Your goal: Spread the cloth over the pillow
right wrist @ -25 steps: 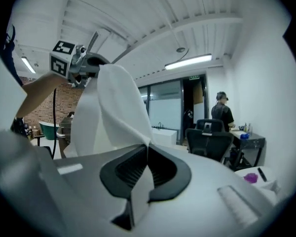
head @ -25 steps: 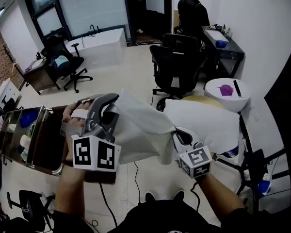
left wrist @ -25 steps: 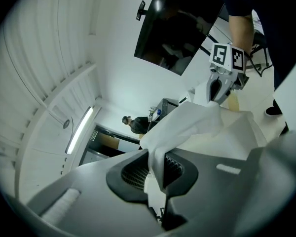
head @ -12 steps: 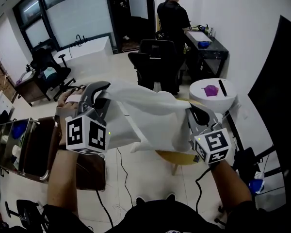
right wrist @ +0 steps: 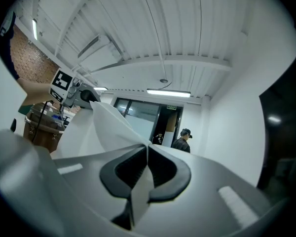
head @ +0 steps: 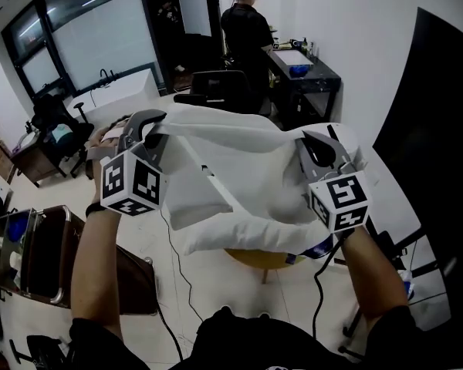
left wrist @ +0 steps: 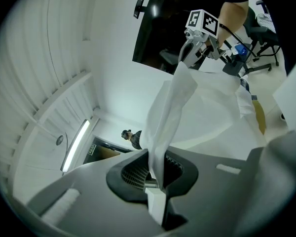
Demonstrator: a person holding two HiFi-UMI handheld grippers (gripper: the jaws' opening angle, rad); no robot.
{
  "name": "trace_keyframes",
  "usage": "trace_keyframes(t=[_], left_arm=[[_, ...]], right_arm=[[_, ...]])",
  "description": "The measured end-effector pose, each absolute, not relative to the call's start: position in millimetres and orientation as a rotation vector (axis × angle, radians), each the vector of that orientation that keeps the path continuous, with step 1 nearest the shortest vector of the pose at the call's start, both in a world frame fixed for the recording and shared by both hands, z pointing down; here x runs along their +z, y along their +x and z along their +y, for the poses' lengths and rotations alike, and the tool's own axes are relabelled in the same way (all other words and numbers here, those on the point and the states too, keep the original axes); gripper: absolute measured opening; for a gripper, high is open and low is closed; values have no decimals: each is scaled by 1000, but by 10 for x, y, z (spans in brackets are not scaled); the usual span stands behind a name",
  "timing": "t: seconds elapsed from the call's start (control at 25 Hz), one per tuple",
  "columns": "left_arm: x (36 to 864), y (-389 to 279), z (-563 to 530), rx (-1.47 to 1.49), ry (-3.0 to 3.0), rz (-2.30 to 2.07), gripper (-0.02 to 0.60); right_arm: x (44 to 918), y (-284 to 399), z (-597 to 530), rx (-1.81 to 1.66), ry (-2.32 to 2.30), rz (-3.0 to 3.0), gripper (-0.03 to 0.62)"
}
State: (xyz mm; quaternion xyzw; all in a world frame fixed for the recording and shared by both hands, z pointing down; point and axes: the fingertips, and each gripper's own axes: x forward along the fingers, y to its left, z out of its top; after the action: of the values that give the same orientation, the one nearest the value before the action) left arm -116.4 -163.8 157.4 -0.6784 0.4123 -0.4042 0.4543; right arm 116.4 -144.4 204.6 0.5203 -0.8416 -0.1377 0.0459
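White fabric cloth, held aloft and stretched between the two grippers. Its lower part is hung in front of a puffy white pillow, of which only the bottom edge is shown, resting on a yellow round stool.

Surroundings: a tall black panel is set against the wall at right. Beyond the cloth, a black swivel office chair and a dark desk are seen, with a person in black standing at the desk. A brown wooden cabinet is placed at lower left. On its far side a metal-framed tray is seen, in which a blue object is held.

Tools: the left gripper is clenched on one upper corner of the cloth, the right gripper on the other. A fold of fabric is pinched between each pair of jaws.
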Motion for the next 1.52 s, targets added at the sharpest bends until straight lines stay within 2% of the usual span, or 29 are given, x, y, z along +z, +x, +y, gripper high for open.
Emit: trace_keyframes(t=[0.52,0.84,1.24,1.52], left_arm=[[1940,-521,-3005,-890,-1757,831,2],[2647,-253,-3672,-940,-1804,677,2],[4421,-253,-3336,-1166,-1945,394,2],[5256,-323,-2789,-1304,-2006,184,2]], right_arm=[[2002,1888,-2461,-462,1780,-2307,11],[2545,2155,-3071,-364,1771,-2182,11],[3946,2149,-2907,-37,1545,-2176,11],[4648,2082,-2542,158,1399,-2206,11]])
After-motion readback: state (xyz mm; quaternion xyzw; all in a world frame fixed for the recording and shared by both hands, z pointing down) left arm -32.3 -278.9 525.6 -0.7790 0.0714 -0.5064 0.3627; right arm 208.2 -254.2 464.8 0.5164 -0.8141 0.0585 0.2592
